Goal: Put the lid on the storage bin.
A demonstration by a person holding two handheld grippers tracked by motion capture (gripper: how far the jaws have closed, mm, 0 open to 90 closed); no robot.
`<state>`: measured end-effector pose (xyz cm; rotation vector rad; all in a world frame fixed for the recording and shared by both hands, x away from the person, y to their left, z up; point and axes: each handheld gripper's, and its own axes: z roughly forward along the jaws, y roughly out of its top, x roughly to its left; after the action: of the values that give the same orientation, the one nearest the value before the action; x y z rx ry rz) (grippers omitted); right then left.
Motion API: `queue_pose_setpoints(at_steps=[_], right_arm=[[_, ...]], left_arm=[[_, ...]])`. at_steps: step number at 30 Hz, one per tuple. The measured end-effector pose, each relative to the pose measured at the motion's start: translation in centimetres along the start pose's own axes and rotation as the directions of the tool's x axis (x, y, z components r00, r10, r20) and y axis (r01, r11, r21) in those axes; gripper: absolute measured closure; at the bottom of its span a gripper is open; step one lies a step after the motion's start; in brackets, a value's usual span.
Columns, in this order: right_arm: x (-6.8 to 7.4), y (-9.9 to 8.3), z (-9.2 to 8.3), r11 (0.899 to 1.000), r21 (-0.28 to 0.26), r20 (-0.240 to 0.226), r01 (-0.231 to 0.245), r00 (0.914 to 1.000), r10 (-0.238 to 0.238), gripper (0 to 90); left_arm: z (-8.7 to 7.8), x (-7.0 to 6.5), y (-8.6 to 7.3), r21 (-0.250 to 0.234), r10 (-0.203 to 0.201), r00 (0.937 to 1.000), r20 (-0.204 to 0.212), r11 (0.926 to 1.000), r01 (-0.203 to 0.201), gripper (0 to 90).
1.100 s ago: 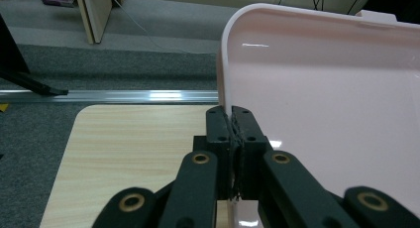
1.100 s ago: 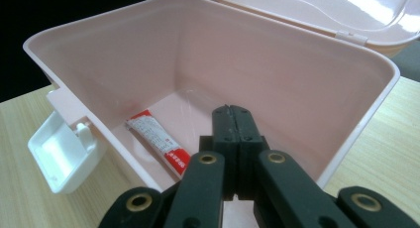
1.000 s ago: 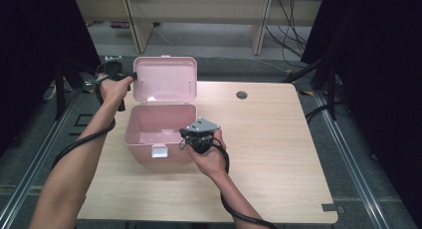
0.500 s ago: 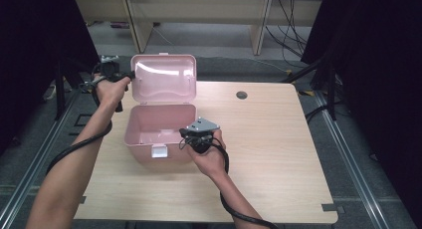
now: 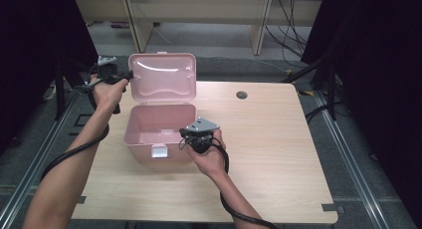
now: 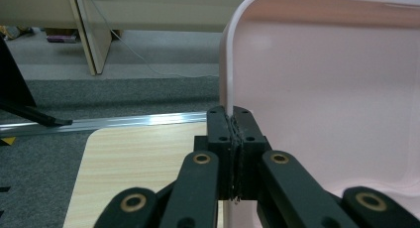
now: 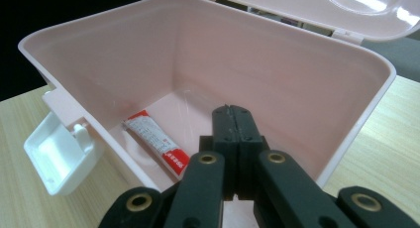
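Note:
A pink plastic box [image 5: 149,157] stands open on the wooden table [image 5: 268,139], its lid [image 5: 161,77] raised upright at the back. My left gripper [image 5: 130,75] is shut on the lid's left edge; in the left gripper view the lid [image 6: 322,89] rim runs down into the closed left gripper [image 6: 233,124]. My right gripper [image 5: 186,135] is shut at the box's front right corner. In the right gripper view the right gripper [image 7: 233,111] reaches over the box [image 7: 247,54] interior. I cannot tell if it pinches the rim. A red-and-white tube [image 7: 156,139] lies inside.
A white latch [image 5: 159,150] hangs open on the box's front wall, also seen as the latch [image 7: 54,158] at the left. A round cable hole [image 5: 242,95] sits at the table's back. Bare wood lies right of the box. Shelving stands beyond the table.
My left hand has moved a little up and to the left with the lid's edge, and the lid stands slightly more upright. The right hand and box have not moved.

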<state>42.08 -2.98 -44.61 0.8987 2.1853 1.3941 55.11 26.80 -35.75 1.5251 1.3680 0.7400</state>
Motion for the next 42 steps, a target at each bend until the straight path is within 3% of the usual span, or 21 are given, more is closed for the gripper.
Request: queue_pose_setpoints(at_steps=[15, 42], right_arm=[[-0.1, 0.0, -0.1, 1.0, 0.012, -0.012, 0.004, 0.9999, -0.003, 90.0], [-0.1, 0.1, 0.0, 1.0, 0.006, 0.0, 0.019, 0.9998, -0.019, 90.0]], left_arm=[[-1.6, -0.3, -0.6, -0.048, 0.017, 0.9998, -0.005, 0.9987, -0.017, 88.6], [-3.3, -0.4, -1.2, -0.085, 0.033, 0.9994, 0.005, 0.9958, -0.033, 88.5]])
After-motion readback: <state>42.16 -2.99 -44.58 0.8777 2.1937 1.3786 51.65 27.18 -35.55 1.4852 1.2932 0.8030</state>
